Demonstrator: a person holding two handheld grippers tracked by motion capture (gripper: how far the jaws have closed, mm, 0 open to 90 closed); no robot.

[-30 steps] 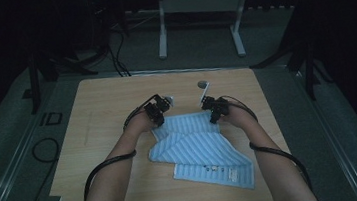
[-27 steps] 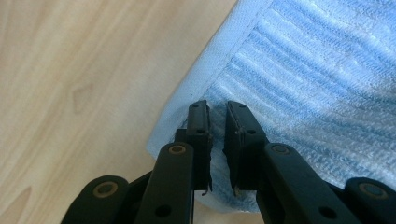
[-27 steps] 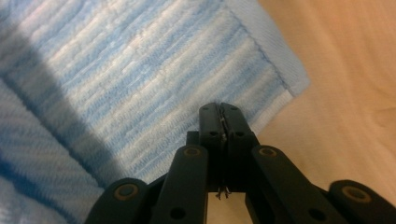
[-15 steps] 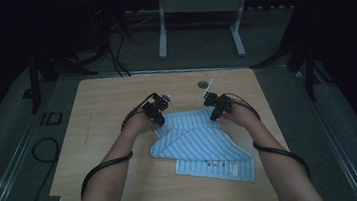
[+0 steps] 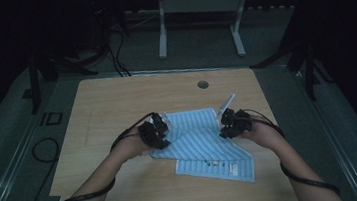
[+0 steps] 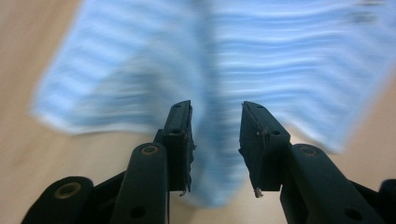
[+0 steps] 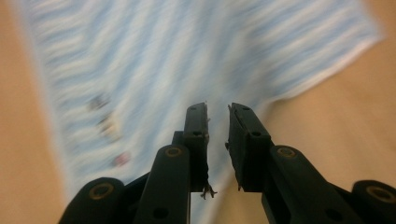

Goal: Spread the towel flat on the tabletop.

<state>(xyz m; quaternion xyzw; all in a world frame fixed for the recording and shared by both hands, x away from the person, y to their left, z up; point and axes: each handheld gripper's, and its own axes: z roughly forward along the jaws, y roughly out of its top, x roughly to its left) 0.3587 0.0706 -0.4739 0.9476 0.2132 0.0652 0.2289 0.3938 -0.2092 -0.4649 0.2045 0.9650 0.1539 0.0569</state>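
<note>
A light blue and white striped cloth [image 5: 201,141] lies partly folded on the wooden table [image 5: 116,102]. My left gripper [image 5: 158,129] hovers at the cloth's left edge. In the left gripper view it [image 6: 215,109] is open, with blurred cloth [image 6: 261,56] below the jaws and nothing between them. My right gripper [image 5: 228,123] is at the cloth's right edge. Its jaws [image 7: 218,109] stand a narrow gap apart over the cloth [image 7: 154,60], near a corner, and grip nothing.
A round cable hole [image 5: 203,84] sits in the table near the far edge. A white-legged frame [image 5: 197,8] stands on the floor beyond the table. Black cables [image 5: 47,159] trail along the floor at the left.
Both grippers have drawn back toward the near side and slightly apart. The cloth's far edge has come with them and now lies flatter on the table.
</note>
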